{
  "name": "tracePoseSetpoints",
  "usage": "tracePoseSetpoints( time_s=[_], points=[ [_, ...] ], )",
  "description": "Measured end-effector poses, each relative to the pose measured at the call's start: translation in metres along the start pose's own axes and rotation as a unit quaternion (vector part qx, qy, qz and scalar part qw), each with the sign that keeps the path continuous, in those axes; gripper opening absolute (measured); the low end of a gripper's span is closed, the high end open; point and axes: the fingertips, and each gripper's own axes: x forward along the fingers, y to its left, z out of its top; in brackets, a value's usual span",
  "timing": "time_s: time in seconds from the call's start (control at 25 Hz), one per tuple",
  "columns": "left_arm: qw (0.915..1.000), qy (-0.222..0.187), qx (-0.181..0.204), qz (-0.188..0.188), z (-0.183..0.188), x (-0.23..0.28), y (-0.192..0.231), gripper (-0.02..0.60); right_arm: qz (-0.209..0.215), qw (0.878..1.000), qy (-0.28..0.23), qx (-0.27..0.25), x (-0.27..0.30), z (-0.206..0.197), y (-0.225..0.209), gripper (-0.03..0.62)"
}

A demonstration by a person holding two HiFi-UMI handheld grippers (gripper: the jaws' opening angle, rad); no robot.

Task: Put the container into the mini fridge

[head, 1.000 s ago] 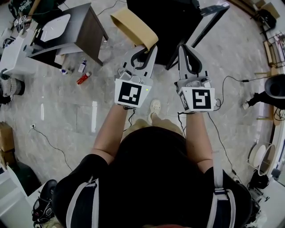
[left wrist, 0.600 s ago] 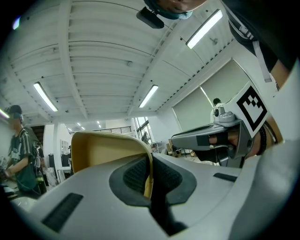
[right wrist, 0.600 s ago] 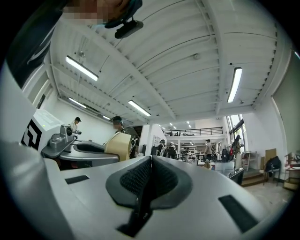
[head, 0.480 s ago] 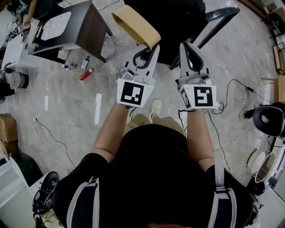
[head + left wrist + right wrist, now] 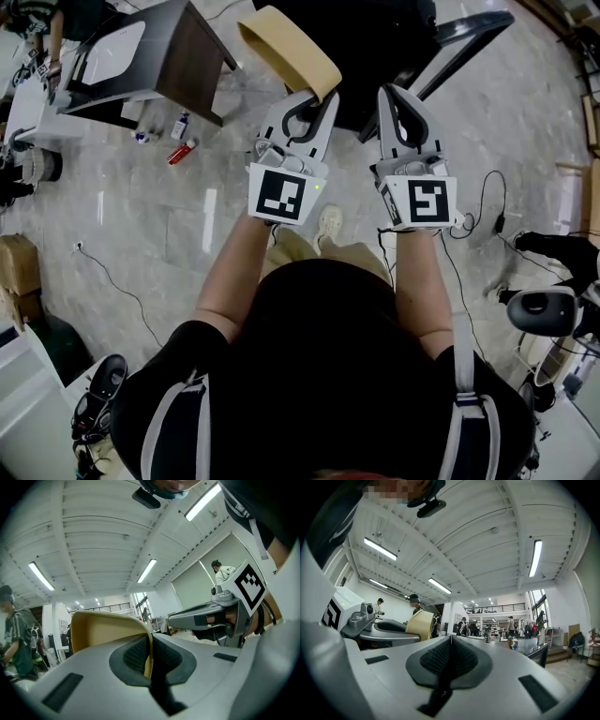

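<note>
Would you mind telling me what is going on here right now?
A person stands holding a two-jaw gripper in each hand. The left gripper is shut on the thin wall of a tan container and holds it up above the floor. The right gripper is shut on nothing and is level beside it.

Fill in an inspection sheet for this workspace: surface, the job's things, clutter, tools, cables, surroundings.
Surface: pale marble floor.
Job's things: tan container, held in the air by its wall; mini fridge cannot be surely identified.
Clutter: red bottle and white bottle on the floor beside a dark side table.
Tools: left tool shut on the container's wall; right tool shut, empty.
Cables: thin cable on the floor at left; another cable at right.
Surroundings: open hall with ceiling strip lights; other people standing about.
</note>
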Motion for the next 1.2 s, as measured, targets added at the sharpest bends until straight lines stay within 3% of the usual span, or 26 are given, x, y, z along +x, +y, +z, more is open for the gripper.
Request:
tracePoseSetpoints(
  time_s=[0.4, 0.88, 1.0, 1.2],
  points=[
    [0.9999, 0.009, 0.001, -0.008, -0.008, 0.022, -0.004, 0.026, 0.004, 1.0, 0.005, -0.007, 0.009, -0.008, -0.016, 0.037],
    [0.9993, 0.034, 0.009, -0.009, -0.023, 0.017, -0.006, 0.026, 0.009, 1.0, 0.002, 0.021, 0.009, -0.016, -0.012, 0.037],
    [0.999, 0.043, -0.005, -0.01, -0.032, 0.021, -0.009, 0.026, 0.009, 0.999, 0.001, 0.031, 0.011, -0.02, -0.015, 0.037],
    [0.9975, 0.06, 0.021, -0.03, -0.045, 0.032, -0.018, 0.026, 0.007, 0.999, -0.008, 0.044, 0.016, -0.023, -0.02, 0.037]
  ],
)
